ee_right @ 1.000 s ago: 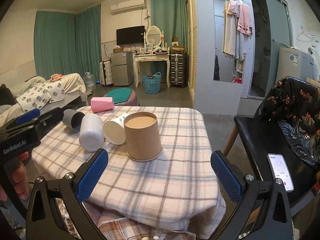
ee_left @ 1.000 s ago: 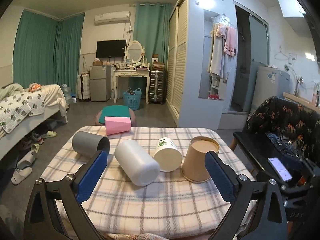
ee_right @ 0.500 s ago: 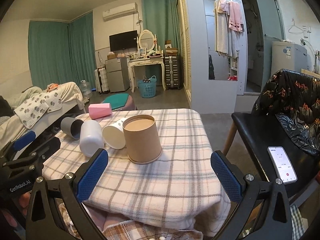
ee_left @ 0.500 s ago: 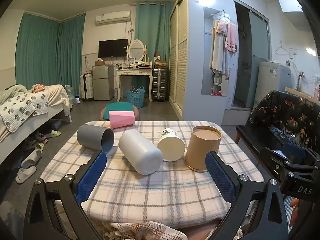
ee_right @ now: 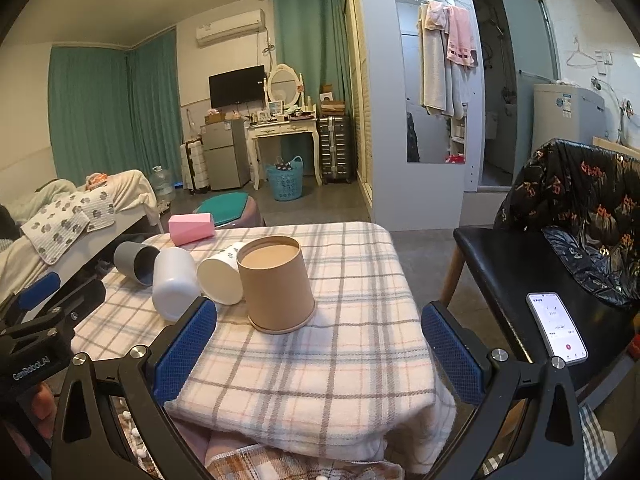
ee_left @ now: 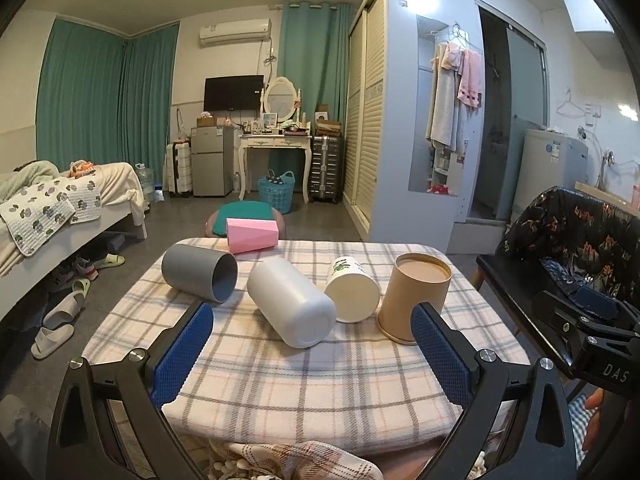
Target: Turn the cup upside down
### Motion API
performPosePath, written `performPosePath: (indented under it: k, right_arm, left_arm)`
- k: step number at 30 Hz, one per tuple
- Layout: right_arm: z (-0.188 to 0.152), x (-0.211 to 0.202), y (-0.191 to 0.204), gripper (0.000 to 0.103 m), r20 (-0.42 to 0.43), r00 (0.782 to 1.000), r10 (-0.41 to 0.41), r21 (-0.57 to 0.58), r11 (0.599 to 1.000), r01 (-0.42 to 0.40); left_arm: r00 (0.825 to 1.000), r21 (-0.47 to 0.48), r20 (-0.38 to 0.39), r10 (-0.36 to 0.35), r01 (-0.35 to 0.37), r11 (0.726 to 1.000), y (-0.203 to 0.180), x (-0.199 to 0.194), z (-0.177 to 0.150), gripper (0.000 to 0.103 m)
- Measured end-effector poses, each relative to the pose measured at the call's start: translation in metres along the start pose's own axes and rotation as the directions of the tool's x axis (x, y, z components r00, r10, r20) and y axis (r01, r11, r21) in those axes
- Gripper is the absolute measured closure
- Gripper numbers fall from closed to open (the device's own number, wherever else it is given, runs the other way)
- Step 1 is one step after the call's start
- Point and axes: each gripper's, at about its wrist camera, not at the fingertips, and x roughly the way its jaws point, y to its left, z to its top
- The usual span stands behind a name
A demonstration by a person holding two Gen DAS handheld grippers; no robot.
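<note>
A brown paper cup (ee_left: 414, 296) stands upside down on the plaid-covered table (ee_left: 312, 384); it also shows in the right wrist view (ee_right: 276, 282). A white paper cup (ee_left: 352, 290), a white cup (ee_left: 290, 306), a grey cup (ee_left: 198, 276) and a pink cup (ee_left: 252, 235) lie on their sides. My left gripper (ee_left: 312, 346) is open and empty near the table's front edge. My right gripper (ee_right: 318, 344) is open and empty, in front of the brown cup. The left gripper shows at the left edge of the right wrist view (ee_right: 44, 312).
A black chair (ee_right: 528, 264) with a phone (ee_right: 557, 328) on it stands right of the table. A bed (ee_left: 60, 216) is at the left with slippers (ee_left: 52, 332) on the floor. A stool (ee_left: 244, 216) stands behind the table.
Both grippers have drawn back from the table and risen a little. The cups have not moved.
</note>
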Motion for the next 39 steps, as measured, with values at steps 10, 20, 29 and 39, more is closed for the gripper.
performPosePath:
  k: [10, 20, 29, 39]
  right_arm:
    - [0.000, -0.002, 0.005, 0.000, 0.010, 1.000, 0.013, -0.007, 1.000, -0.013]
    - [-0.003, 0.000, 0.009, 0.000, -0.001, 1.000, 0.014, -0.016, 1.000, -0.014]
    - [-0.005, 0.001, 0.011, 0.000, -0.005, 1.000, 0.020, -0.023, 1.000, -0.020]
    - [-0.008, 0.001, 0.012, 0.000, -0.010, 1.000, 0.022, -0.024, 0.999, -0.023]
  left_arm:
    - [1.000, 0.003, -0.008, 0.014, -0.014, 1.000, -0.001, 0.001, -0.001, 0.001]
    - [1.000, -0.003, 0.007, 0.005, -0.005, 1.000, -0.001, -0.002, -0.001, 0.001]
    - [1.000, 0.004, 0.009, 0.011, -0.011, 1.000, -0.002, -0.003, -0.001, 0.001]
    - [1.000, 0.005, 0.009, 0.010, -0.010, 1.000, -0.001, -0.003, -0.001, 0.001]
